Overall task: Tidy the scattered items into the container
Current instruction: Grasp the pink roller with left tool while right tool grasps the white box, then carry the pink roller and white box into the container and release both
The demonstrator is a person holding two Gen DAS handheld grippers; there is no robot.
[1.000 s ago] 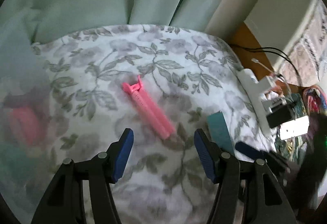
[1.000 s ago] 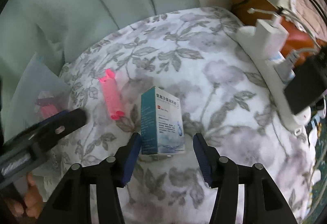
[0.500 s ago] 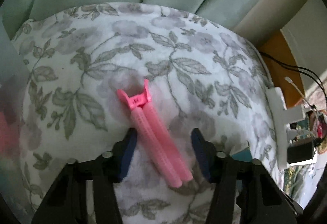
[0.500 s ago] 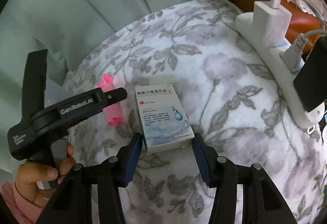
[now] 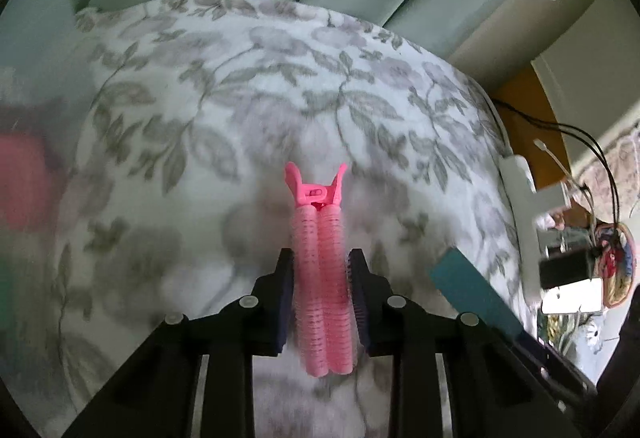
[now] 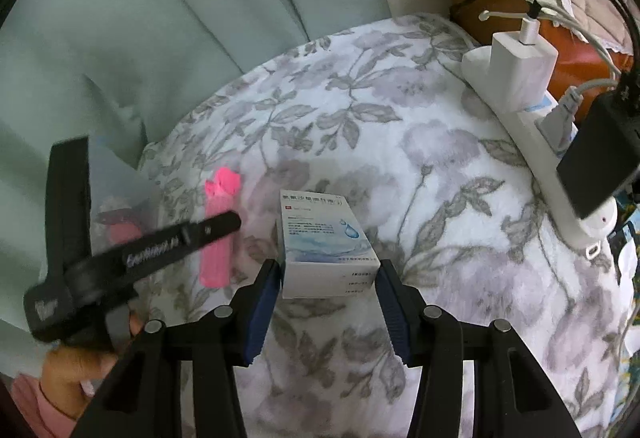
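Observation:
In the left wrist view, my left gripper (image 5: 320,258) is shut on a pink hair-roller clip (image 5: 320,238), its blue pads pressing both sides and the clip's hinge end pointing away. From the right wrist view the same clip (image 6: 218,262) lies partly behind the left gripper's black body (image 6: 132,258). A white and blue medicine box (image 6: 324,238) lies on the floral blanket (image 6: 400,138), between the fingers of my open right gripper (image 6: 328,270). The box's teal side (image 5: 472,290) shows at right. A translucent container (image 6: 120,198) holding pink items sits at the left.
A white power strip (image 6: 540,142) with chargers and cables runs along the blanket's right edge. Green curtain (image 6: 160,18) hangs behind. A hand (image 6: 68,370) holds the left gripper at the lower left. The container (image 5: 24,178) shows as a blur at the left edge.
The left gripper moved forward over the pink clip and shut on it. The right gripper slid slightly further around the box and stays open.

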